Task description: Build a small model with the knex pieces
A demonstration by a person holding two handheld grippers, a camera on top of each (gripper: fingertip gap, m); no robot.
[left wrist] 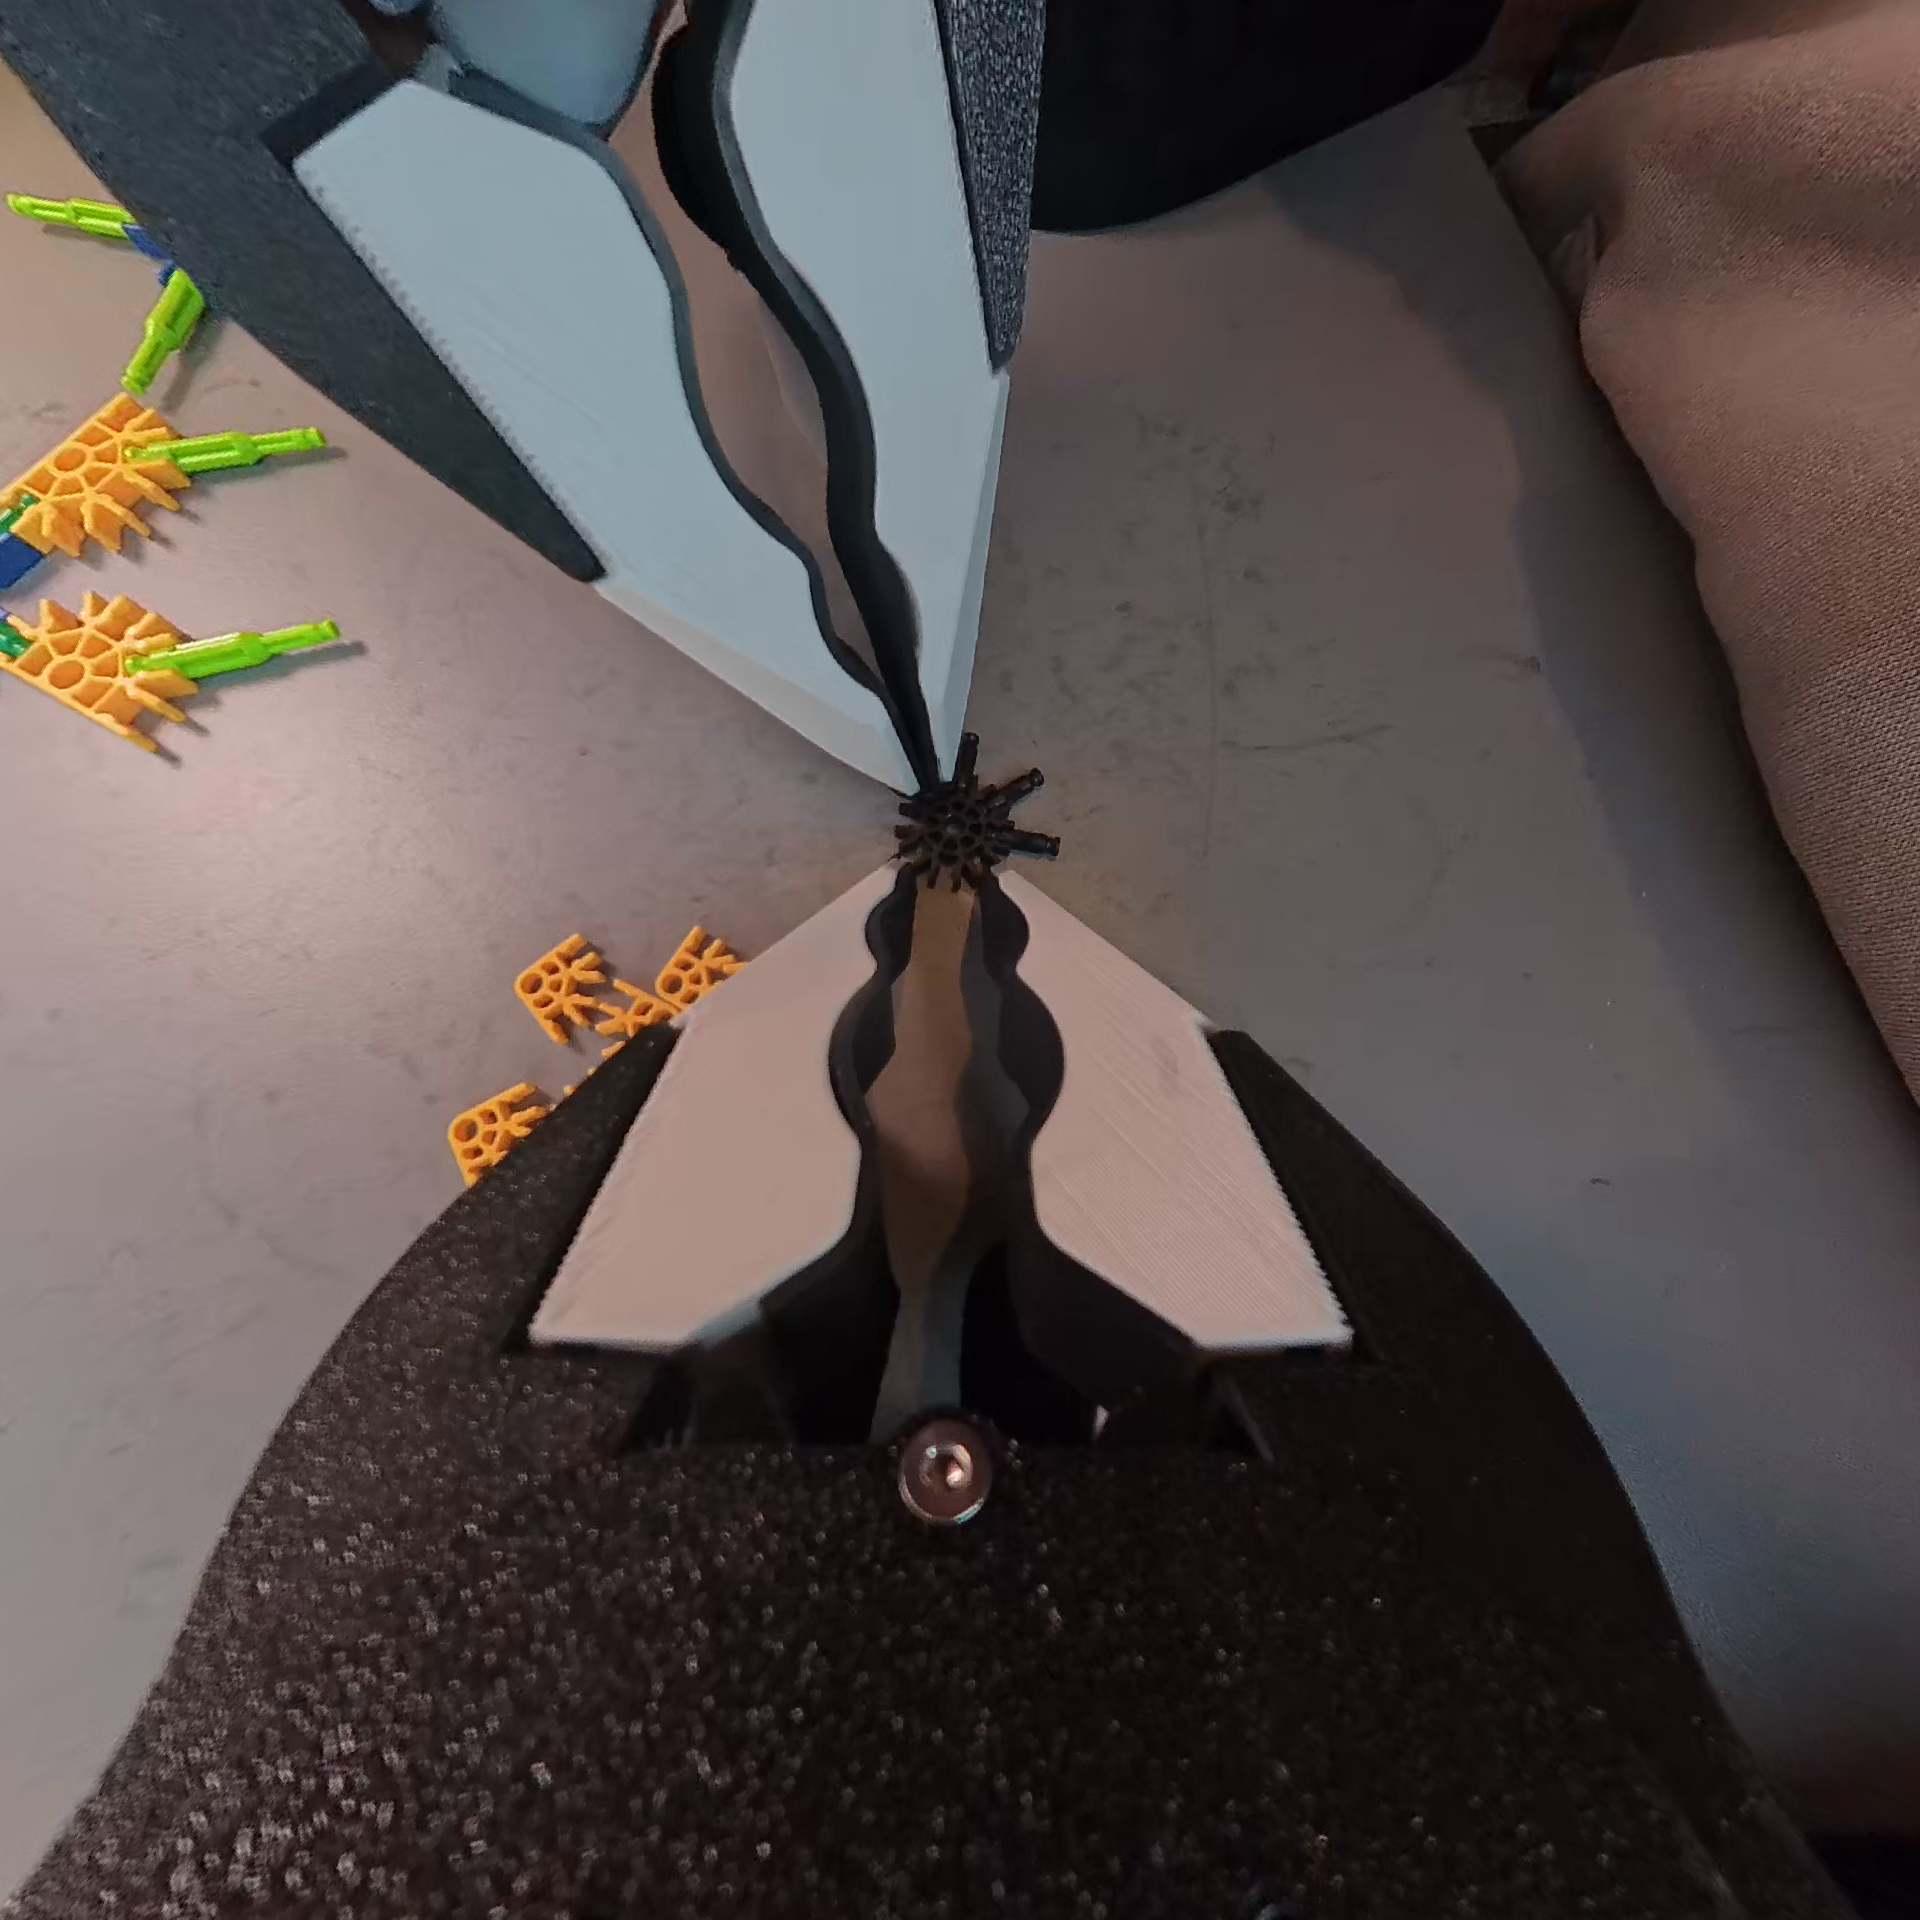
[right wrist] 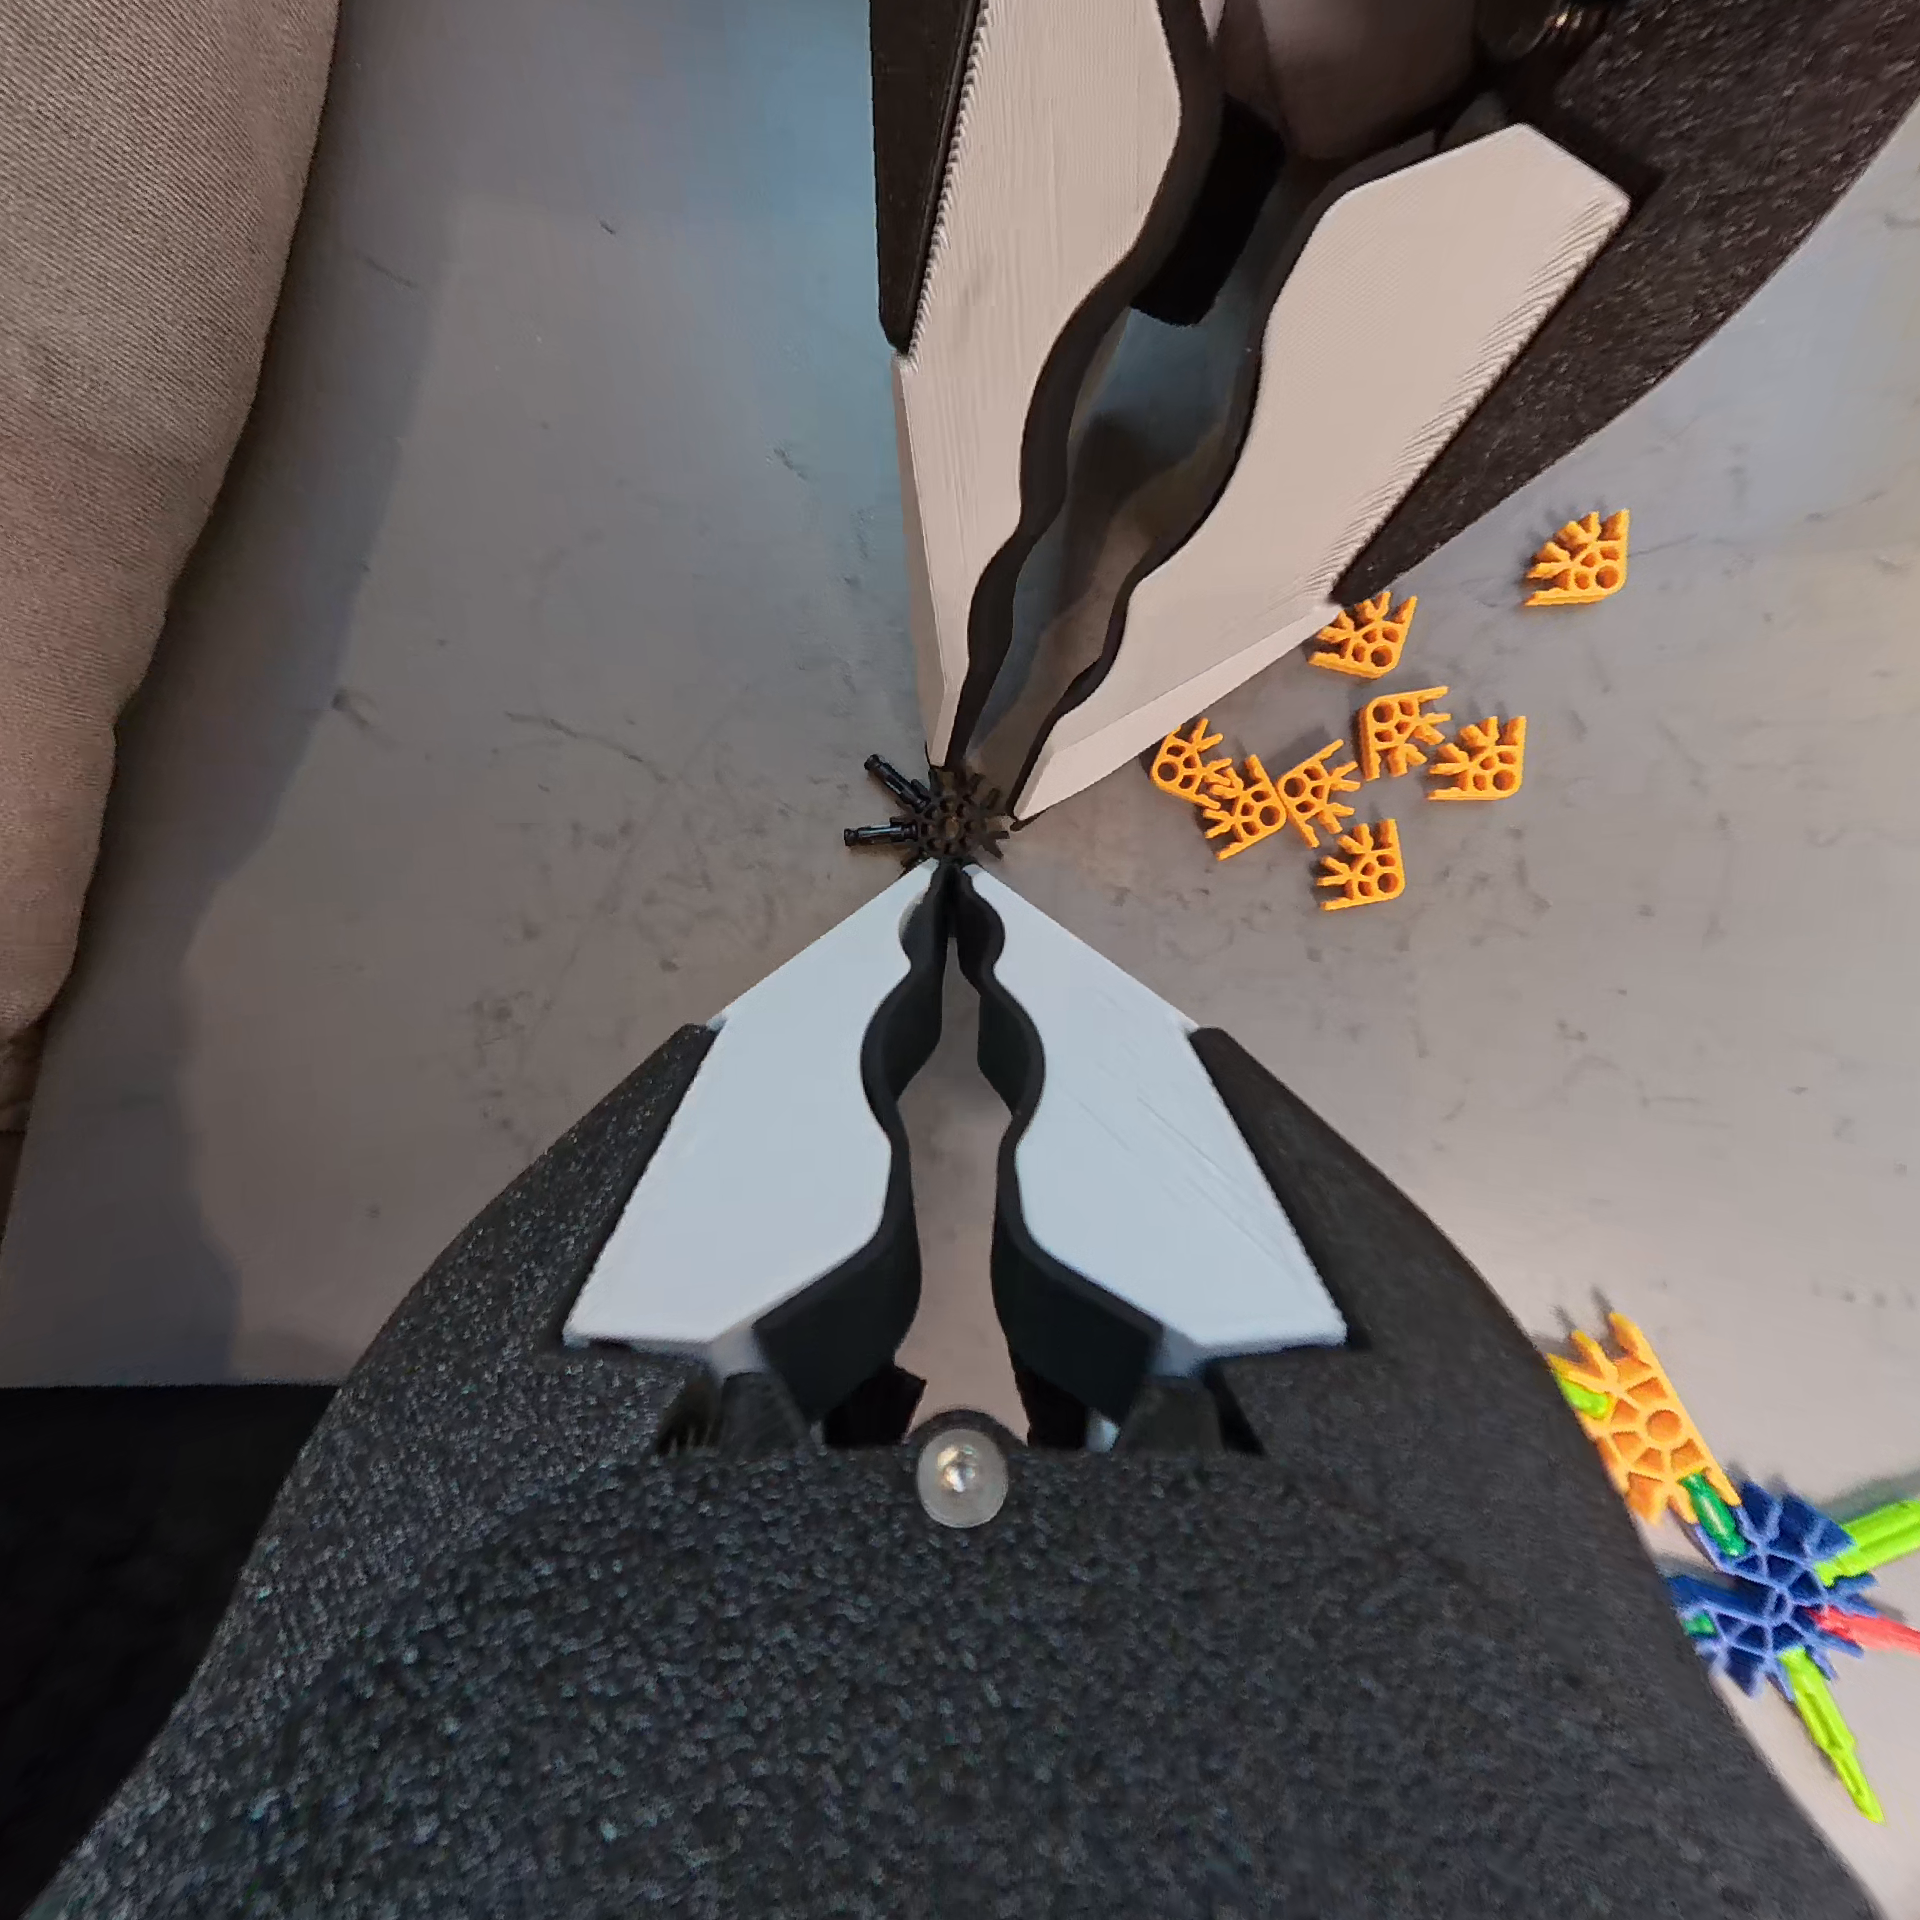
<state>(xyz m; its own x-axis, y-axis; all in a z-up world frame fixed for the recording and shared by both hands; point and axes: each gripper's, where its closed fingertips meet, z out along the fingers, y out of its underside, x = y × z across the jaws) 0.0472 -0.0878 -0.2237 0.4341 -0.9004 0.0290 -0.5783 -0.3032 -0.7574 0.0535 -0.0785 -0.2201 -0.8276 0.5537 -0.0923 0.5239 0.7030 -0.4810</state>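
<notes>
currently both grippers meet tip to tip over the grey bench (left wrist: 1299, 727), well clear of its edges. my left gripper (left wrist: 943, 883) has its fingers pinched on one rim of a small black spoked connector (left wrist: 951, 836); my right gripper (right wrist: 948, 871) has its fingers nearly closed on the opposite rim of that connector (right wrist: 954, 819).

risk: each grip covers only a thin edge. i judge that any twist or pull between the two hands could flick the part out, and the short black rods (left wrist: 1023, 816) seated in it could pop loose.

orientation: the connector is a flat disc with no clear long axis; its three rods fan out toward the brown cushion (left wrist: 1714, 468), away from the loose orange connectors (right wrist: 1340, 769).
</notes>
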